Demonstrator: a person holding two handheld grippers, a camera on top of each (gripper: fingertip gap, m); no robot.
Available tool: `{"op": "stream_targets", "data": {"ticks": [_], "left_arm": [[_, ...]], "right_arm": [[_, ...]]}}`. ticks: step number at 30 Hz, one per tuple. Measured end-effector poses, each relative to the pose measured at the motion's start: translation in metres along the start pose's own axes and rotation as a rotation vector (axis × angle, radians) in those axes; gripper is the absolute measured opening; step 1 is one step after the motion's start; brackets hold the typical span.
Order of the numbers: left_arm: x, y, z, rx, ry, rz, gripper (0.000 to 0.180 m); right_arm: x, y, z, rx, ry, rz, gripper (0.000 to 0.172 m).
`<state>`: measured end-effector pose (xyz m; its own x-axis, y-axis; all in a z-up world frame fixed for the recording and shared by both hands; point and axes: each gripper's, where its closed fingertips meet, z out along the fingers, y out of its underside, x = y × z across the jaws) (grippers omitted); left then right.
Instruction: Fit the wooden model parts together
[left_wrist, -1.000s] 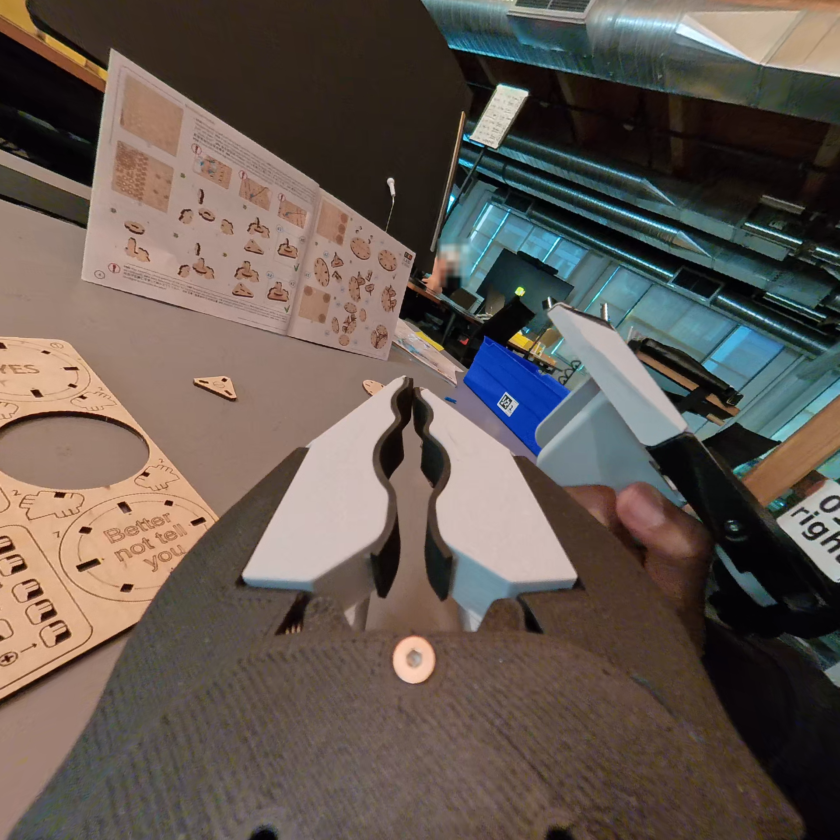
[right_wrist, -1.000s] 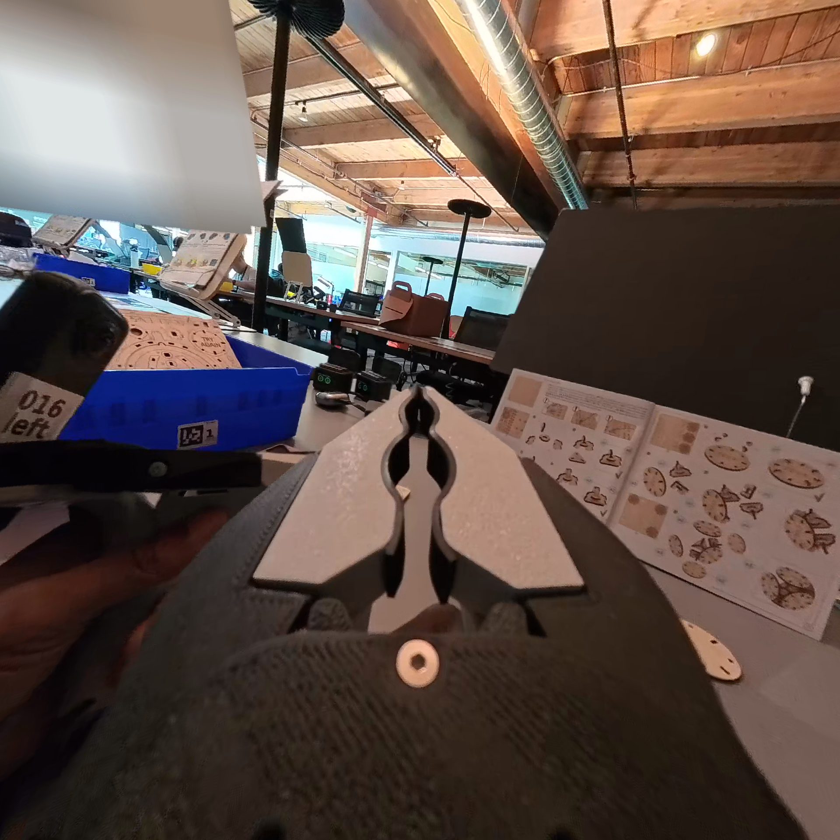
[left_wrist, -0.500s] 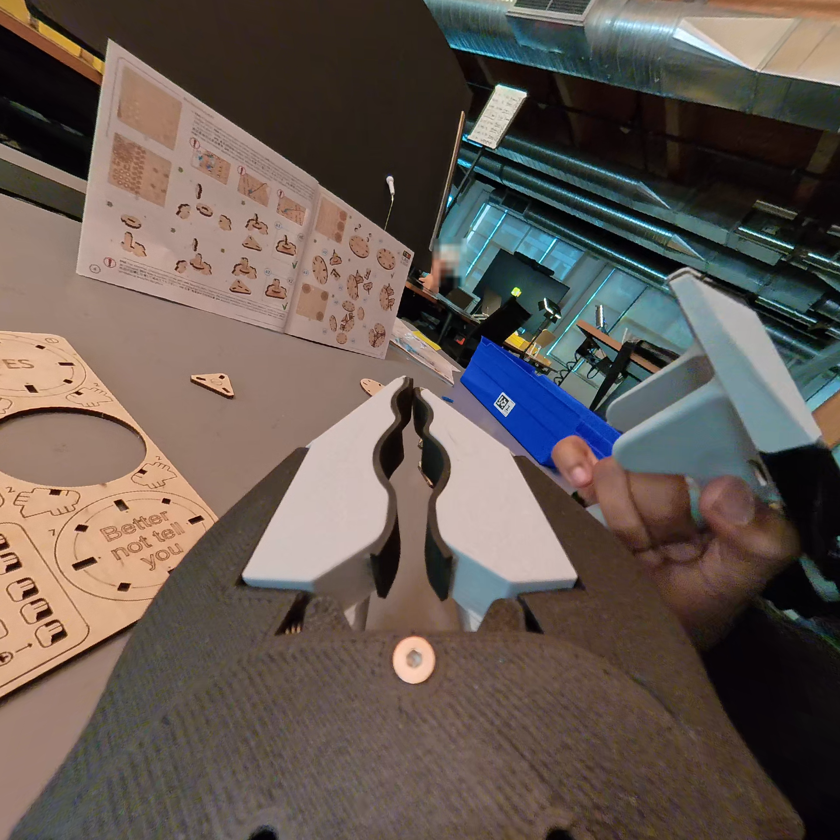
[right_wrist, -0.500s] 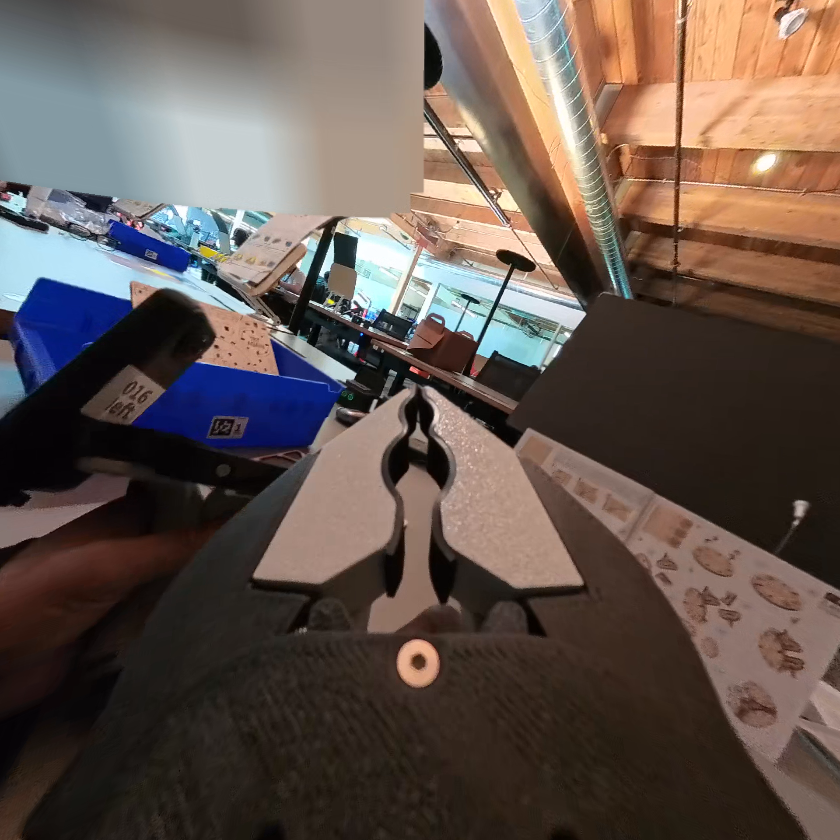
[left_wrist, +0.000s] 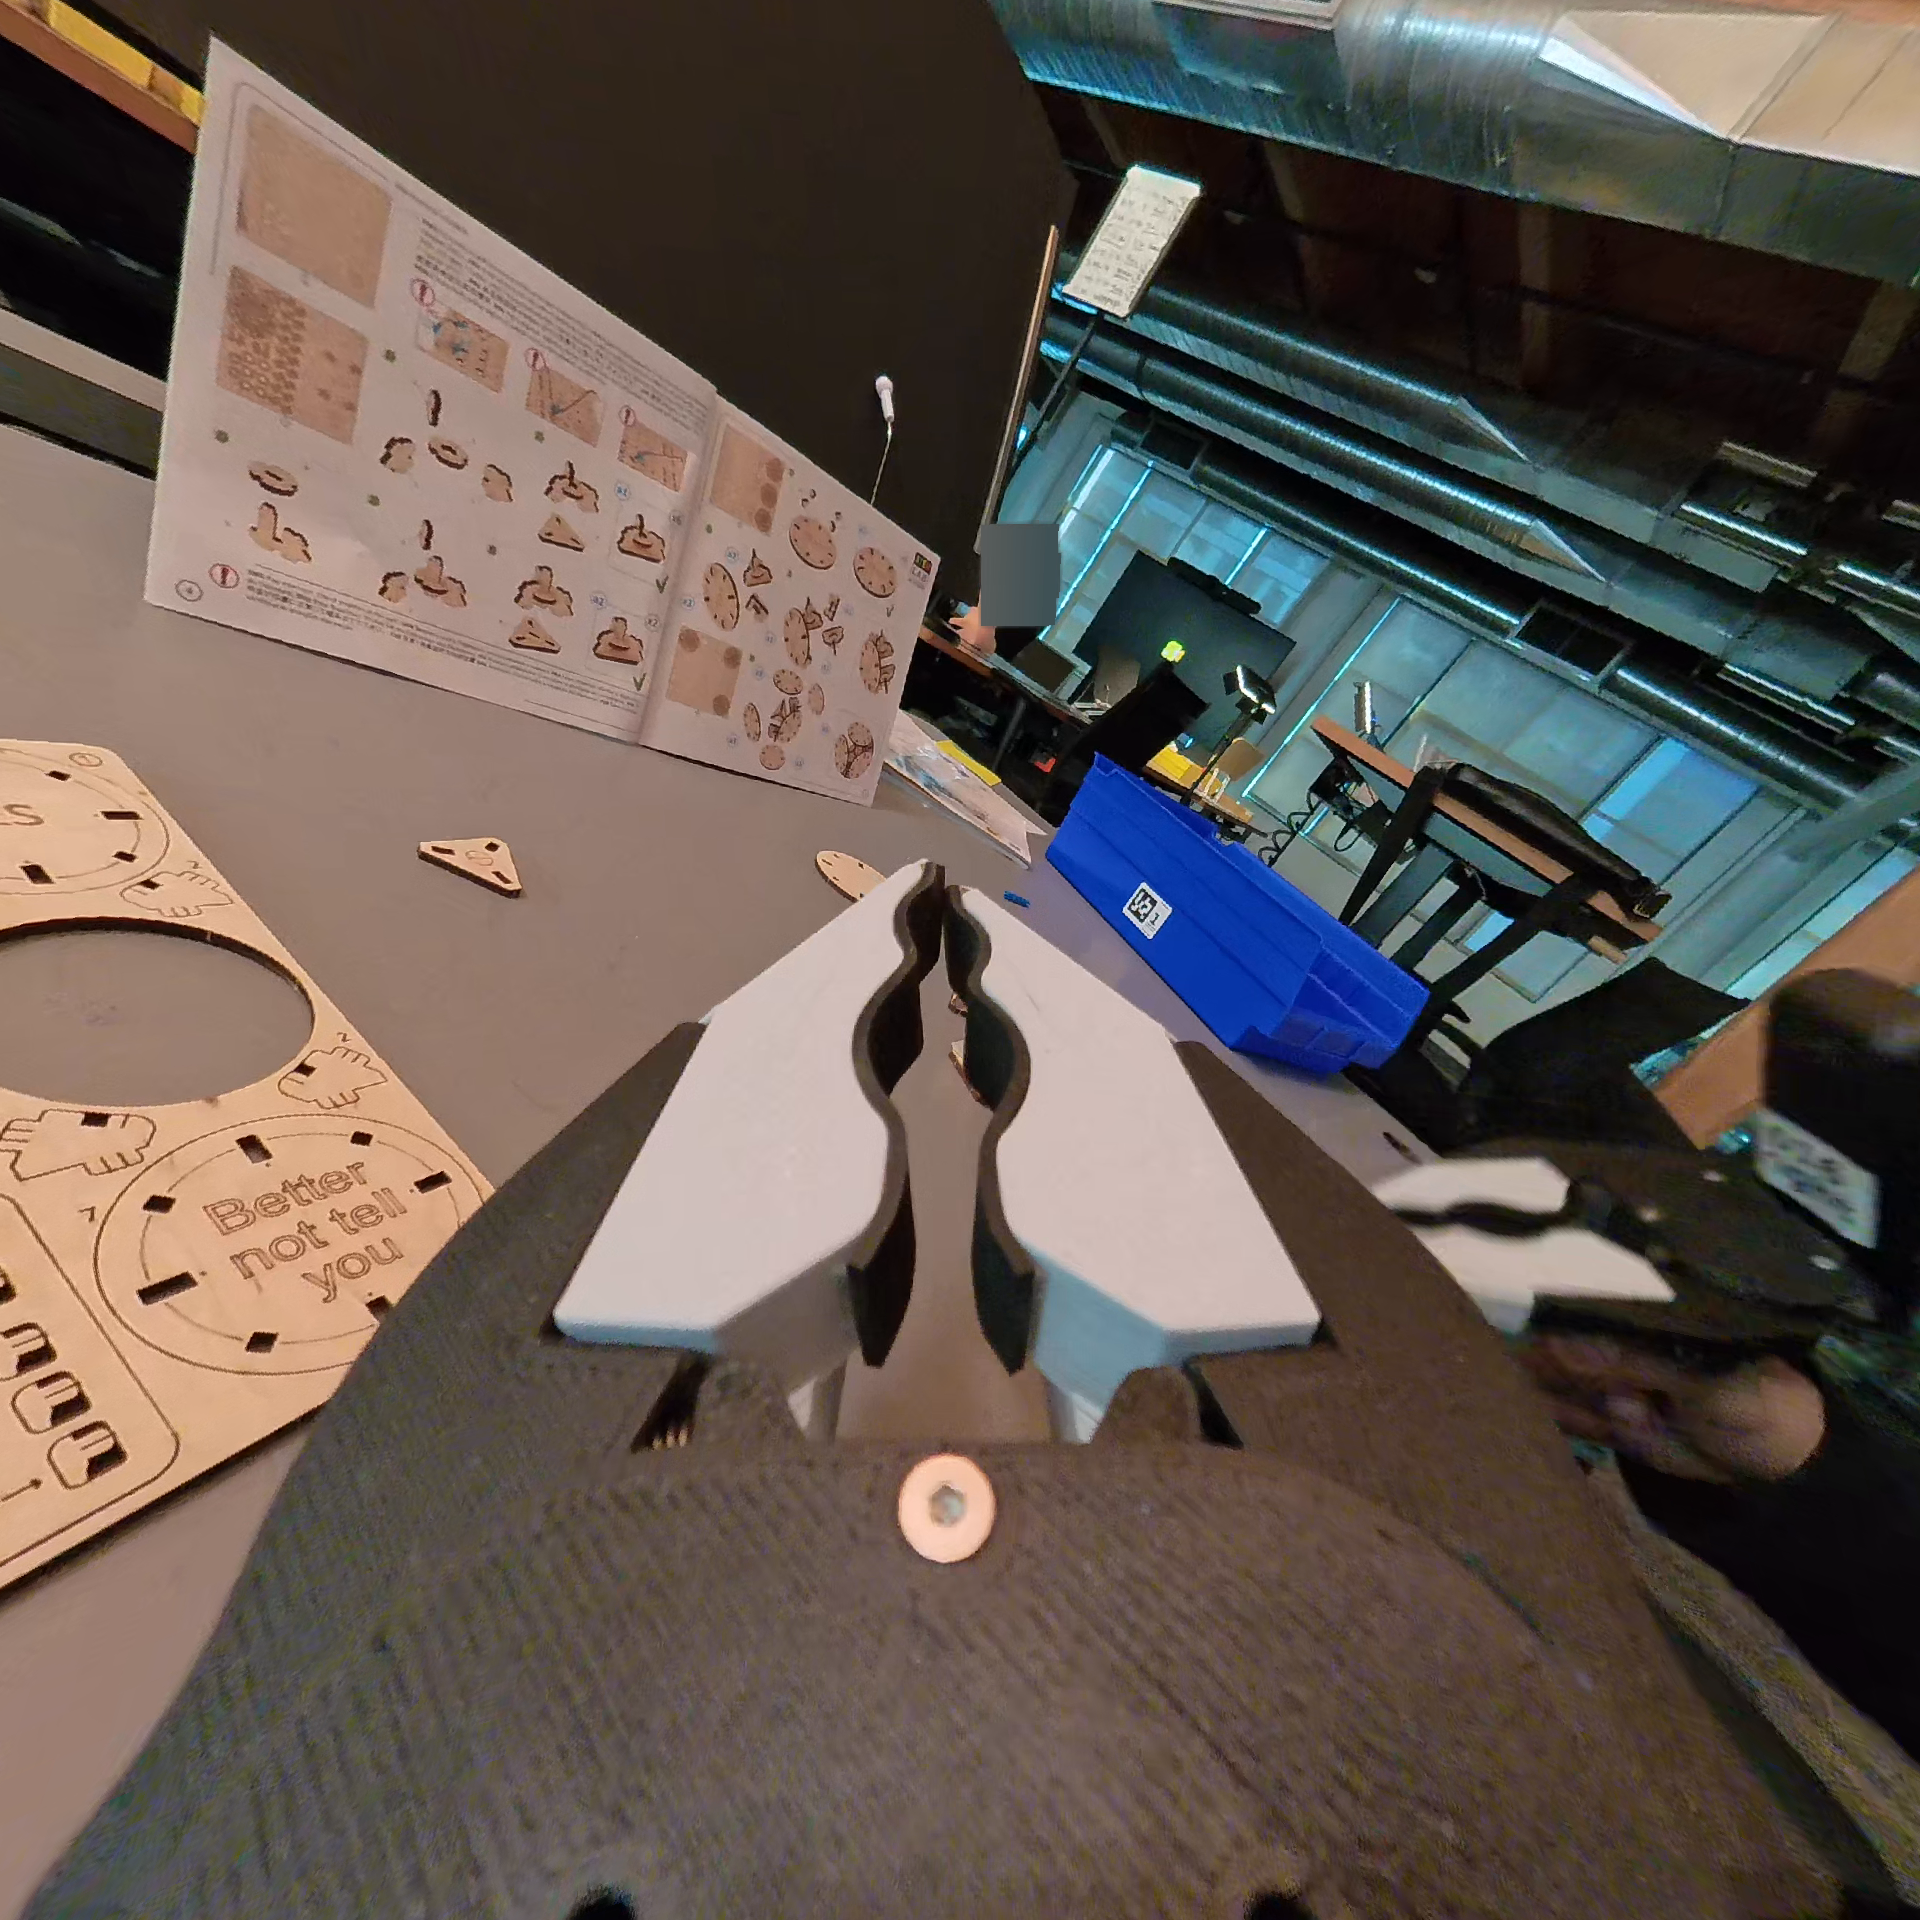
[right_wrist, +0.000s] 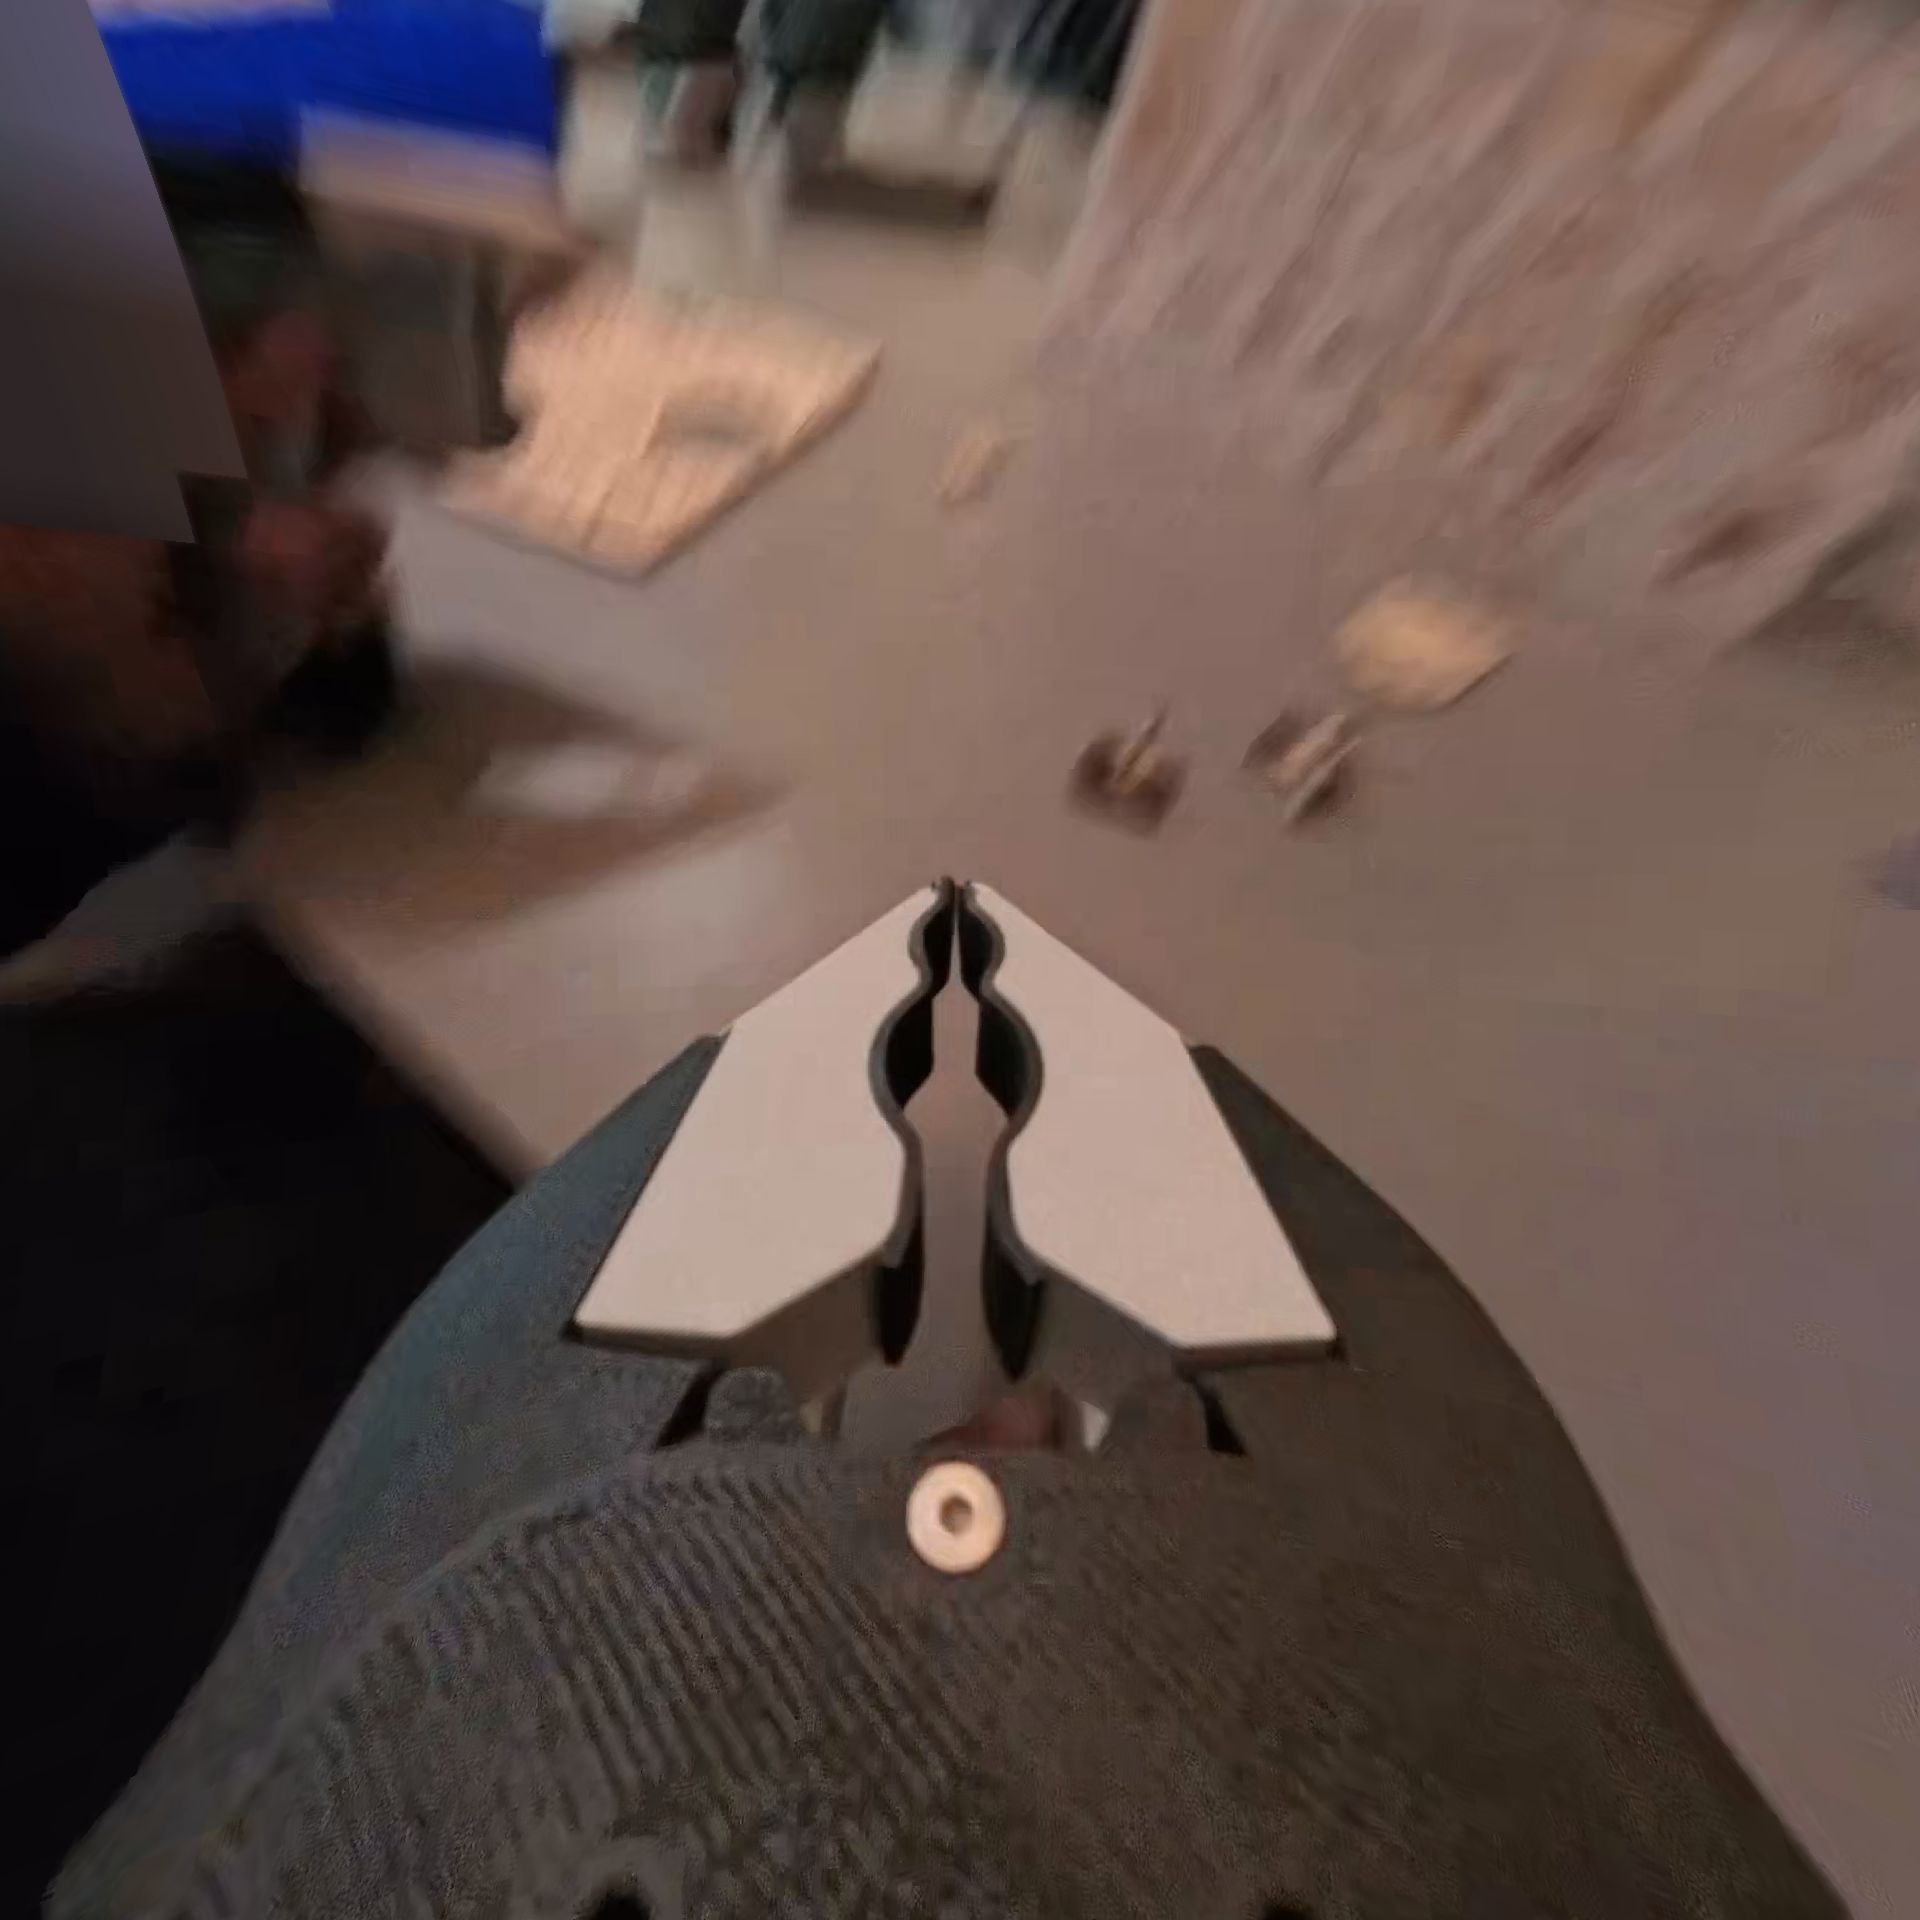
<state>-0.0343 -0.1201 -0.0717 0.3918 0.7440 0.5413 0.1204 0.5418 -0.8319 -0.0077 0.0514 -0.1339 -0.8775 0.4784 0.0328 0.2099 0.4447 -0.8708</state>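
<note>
though blurred, right gripper fingers closed

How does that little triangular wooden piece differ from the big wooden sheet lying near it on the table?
The triangular wooden piece is small, with three corners and a few tiny slots; the wooden sheet is far larger, carrying many cut outlines and one big round hole. The triangular piece lies loose, farther back toward the open booklet; the sheet runs off the left edge. Both are flat pale wood resting on the grey table.

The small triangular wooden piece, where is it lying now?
In the left wrist view the triangular wooden piece lies flat on the grey table, left of centre, between the open instruction booklet and the plywood sheet.
</note>
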Motion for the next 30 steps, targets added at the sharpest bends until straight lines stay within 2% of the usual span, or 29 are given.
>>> {"op": "stream_targets", "data": {"ticks": [1,4,6,13,15,21,27,30], "left_arm": [[0.0,0.0,0.0,-0.002,-0.001,0.002,0.0],[0.0,0.002,0.002,-0.011,-0.008,0.018,0.0],[0.002,0.003,0.003,-0.017,-0.009,0.032,0.0],[0.002,0.004,0.004,-0.023,-0.015,0.05,0.0],[0.003,0.004,0.004,-0.023,-0.012,0.049,0.0],[0.004,0.004,0.003,-0.021,-0.007,0.05,0.0],[0.004,0.004,0.003,-0.017,-0.004,0.043,0.0],[0.003,0.003,0.003,-0.016,-0.003,0.039,0.0]], "right_arm": [[-0.008,0.019,0.0,-0.093,-0.089,0.028,0.003],[-0.009,0.029,-0.003,-0.101,-0.138,0.019,0.0],[-0.006,0.043,-0.003,-0.165,-0.159,-0.009,0.0],[0.042,0.048,-0.006,-0.191,0.04,-0.068,0.0],[0.044,0.045,-0.007,-0.175,0.048,-0.093,0.0],[0.053,-0.019,-0.02,0.136,0.119,-0.03,0.0],[0.067,-0.1,-0.048,0.62,0.168,0.101,0.0],[0.082,-0.118,-0.044,0.727,0.179,0.225,0.0]]}}
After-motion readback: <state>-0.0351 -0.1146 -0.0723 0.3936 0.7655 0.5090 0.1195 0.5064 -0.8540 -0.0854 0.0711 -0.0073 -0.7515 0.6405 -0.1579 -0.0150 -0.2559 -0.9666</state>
